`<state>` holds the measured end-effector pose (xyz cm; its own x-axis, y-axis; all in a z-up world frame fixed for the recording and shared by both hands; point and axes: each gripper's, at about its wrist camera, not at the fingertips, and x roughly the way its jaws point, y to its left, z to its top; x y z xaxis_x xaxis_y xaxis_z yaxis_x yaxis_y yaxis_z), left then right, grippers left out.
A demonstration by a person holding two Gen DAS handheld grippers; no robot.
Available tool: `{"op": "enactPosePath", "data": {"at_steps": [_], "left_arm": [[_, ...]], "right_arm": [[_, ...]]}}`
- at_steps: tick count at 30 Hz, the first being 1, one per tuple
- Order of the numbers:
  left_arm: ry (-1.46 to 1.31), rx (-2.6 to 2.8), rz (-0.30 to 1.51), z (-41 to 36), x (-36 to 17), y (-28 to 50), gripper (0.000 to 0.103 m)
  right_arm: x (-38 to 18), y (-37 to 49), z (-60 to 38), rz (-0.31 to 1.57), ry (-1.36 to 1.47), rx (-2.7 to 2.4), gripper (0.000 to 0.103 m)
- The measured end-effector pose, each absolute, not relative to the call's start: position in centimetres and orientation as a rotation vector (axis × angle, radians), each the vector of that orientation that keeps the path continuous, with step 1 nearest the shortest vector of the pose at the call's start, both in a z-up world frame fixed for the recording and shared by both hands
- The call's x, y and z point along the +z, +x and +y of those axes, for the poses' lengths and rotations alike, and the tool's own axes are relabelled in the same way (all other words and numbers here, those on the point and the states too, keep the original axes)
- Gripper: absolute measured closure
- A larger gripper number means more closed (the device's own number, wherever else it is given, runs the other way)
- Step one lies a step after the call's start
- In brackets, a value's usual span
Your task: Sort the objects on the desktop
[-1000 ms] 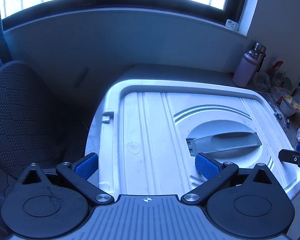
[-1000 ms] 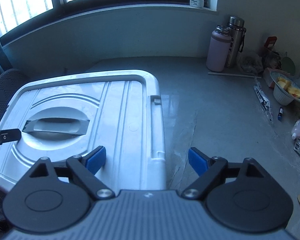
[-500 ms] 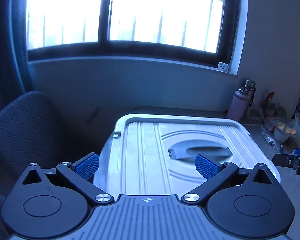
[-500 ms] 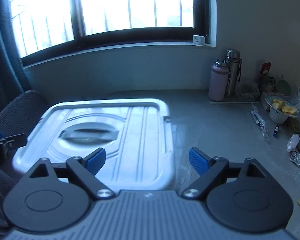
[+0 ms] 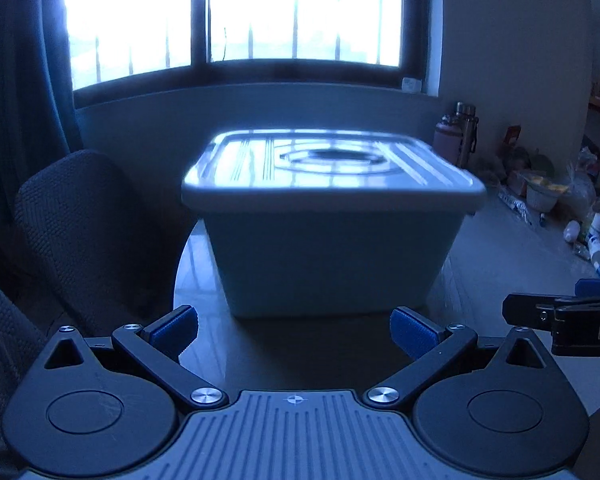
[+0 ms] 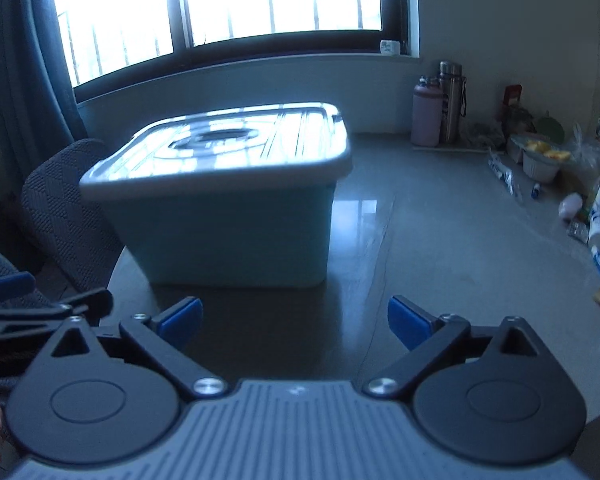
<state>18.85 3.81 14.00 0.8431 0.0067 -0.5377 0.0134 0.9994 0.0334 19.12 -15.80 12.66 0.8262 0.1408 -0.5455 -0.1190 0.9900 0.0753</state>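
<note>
Dim room, daylight pouring in from behind.
A barred window (image 6: 228, 4) is glaring white above a dark sill, a blue curtain (image 6: 24, 60) is hanging at its left, a dark woven chair (image 5: 84, 232) is standing by the glossy grey table (image 6: 440, 248), and pale walls (image 5: 512, 52) are sitting in shade.

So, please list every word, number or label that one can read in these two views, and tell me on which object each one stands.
"DA": white letters on the right gripper, cut off by the edge of the left wrist view.
Packages at the table's right side: printing too blurred to read.
Pink bottle and steel flask: no readable label.
Storage box and its lid: no text visible.
</note>
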Motion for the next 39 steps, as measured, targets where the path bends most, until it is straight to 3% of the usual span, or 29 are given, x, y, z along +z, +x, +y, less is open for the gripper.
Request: {"op": "enactPosePath", "data": {"at_steps": [15, 39], "left_arm": [[0.037, 0.044, 0.590, 5.3, 6.6, 15.0, 0.000], [0.025, 0.024, 0.598, 4.8, 7.4, 16.4, 0.000]], "right_arm": [[7.5, 14.4, -14.9, 0.561, 0.043, 0.123, 0.003], [6.0, 13.9, -14.5, 0.547, 0.049, 0.128, 0.003]]}}
